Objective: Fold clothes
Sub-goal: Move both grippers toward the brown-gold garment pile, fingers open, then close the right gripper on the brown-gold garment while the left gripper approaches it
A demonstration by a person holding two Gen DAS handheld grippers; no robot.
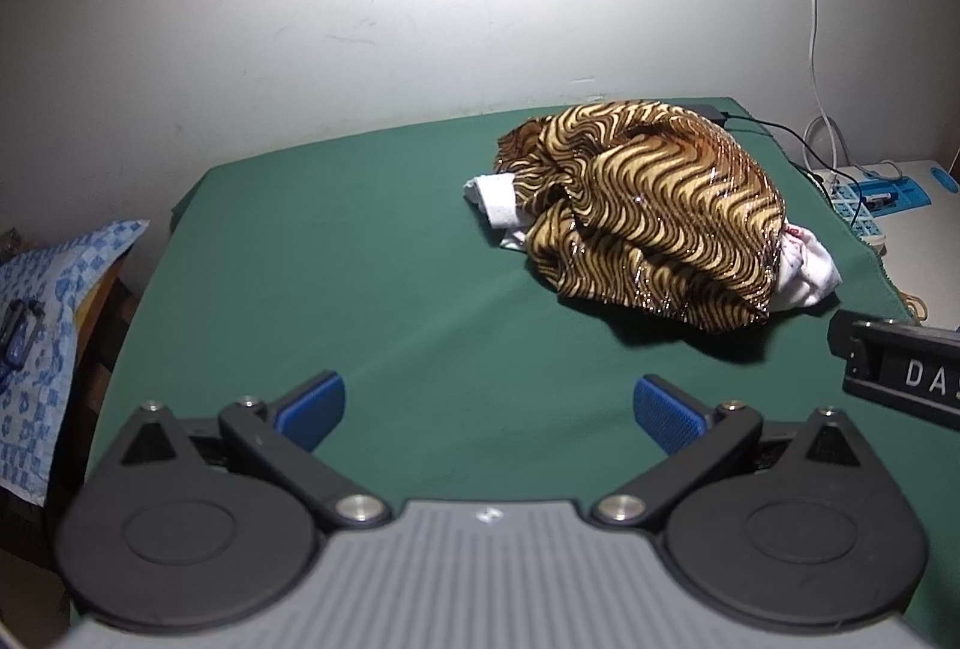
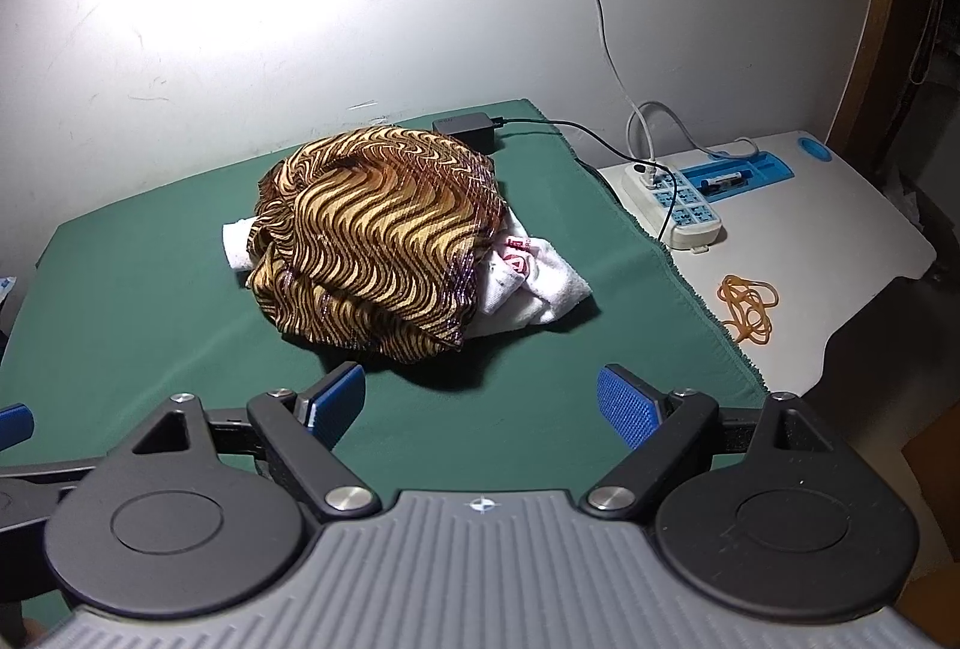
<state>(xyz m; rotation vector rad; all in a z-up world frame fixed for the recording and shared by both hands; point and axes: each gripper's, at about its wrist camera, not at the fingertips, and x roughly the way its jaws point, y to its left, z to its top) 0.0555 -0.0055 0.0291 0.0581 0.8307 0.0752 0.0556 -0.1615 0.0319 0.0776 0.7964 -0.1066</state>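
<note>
Left wrist view: left tongs [image 1: 489, 409] spread wide, empty, above the green table [image 1: 360, 277]; a crumpled gold-striped garment [image 1: 648, 211] lies far right.

Right wrist view: right tongs [image 2: 480, 403] wide, empty, near the garment atop a white cloth [image 2: 534, 283].

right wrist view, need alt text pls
A crumpled gold-and-brown wavy-striped garment lies heaped over a white cloth on a green-covered table. The open right gripper hovers in front, holding nothing.

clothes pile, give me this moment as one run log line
phase: pre-grasp | left gripper: open | right gripper: open | crumpled gold-and-brown wavy-striped garment: unfolded, atop white cloth
</note>
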